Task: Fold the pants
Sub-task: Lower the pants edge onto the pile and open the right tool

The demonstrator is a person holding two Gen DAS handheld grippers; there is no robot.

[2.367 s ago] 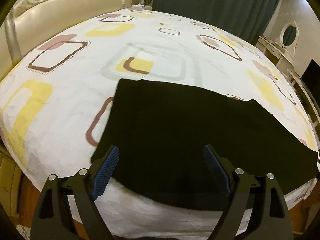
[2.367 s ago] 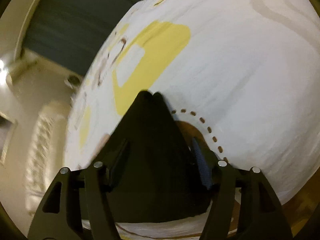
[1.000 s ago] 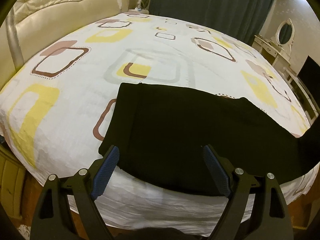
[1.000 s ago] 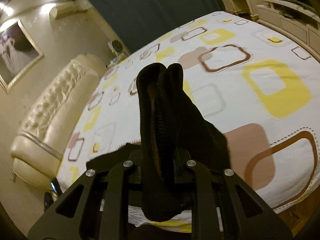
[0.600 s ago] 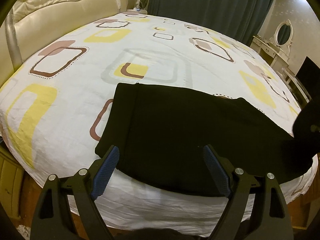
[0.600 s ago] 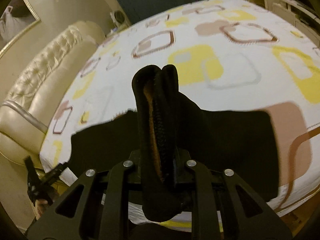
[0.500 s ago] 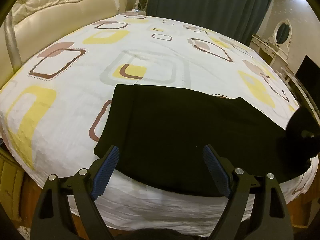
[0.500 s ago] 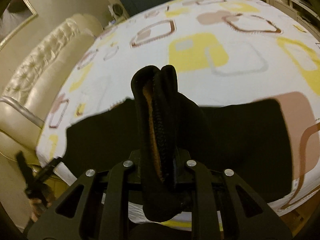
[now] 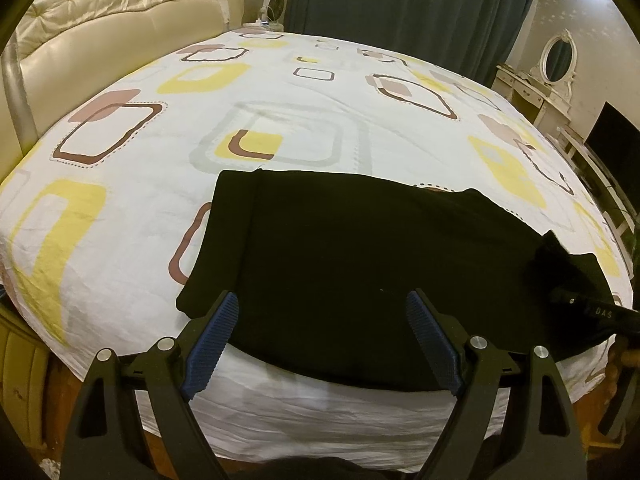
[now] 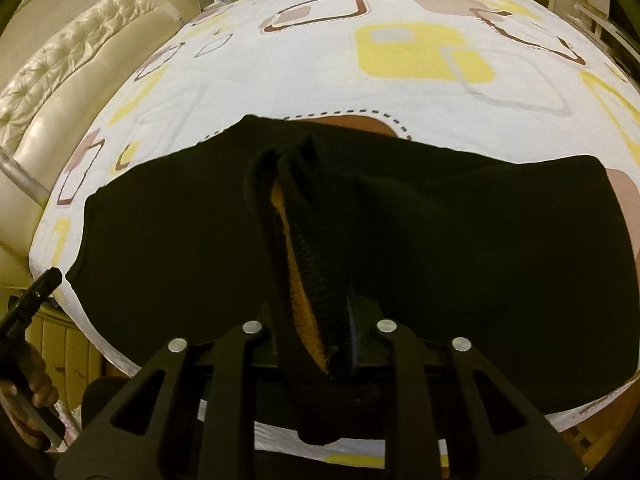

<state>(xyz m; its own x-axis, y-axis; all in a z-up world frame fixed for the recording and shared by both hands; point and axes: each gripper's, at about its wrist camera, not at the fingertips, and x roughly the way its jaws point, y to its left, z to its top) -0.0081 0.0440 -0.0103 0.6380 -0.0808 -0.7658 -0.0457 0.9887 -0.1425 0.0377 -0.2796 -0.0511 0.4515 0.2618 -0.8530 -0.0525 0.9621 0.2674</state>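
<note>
**Grippers and pants at the near bed edge**

Right gripper point(image 10: 320, 344): jaws opening, with a bunched fold of the pants point(image 10: 480, 240) still standing between them; pads close against the cloth, grip not yet released. Fold rises upright from the jaws as a narrow ridge, showing an orange-brown lining along its inner face and a ribbed black edge beside it. Seen also from the left wrist view at the far right point(image 9: 576, 300), over the right end of the garment.

Left gripper point(image 9: 322, 344): jaws spread wide, nothing between the blue ribbed pads point(image 9: 212, 340). Hangs just above the near edge of the garment, not touching it as far as can be told.

Pants: plain black, spread flat as a wide band across the near part of the bed sheet point(image 9: 280, 92), long side parallel to the near mattress edge. Left end squared, with a vertical seam or fold line just inside it. Right end lifted and gathered at the right gripper.

Sheet: white, printed with yellow, brown and grey rounded squares. Cream tufted headboard point(image 9: 100, 12) at left; dark curtain point(image 9: 400, 8) behind.
</note>
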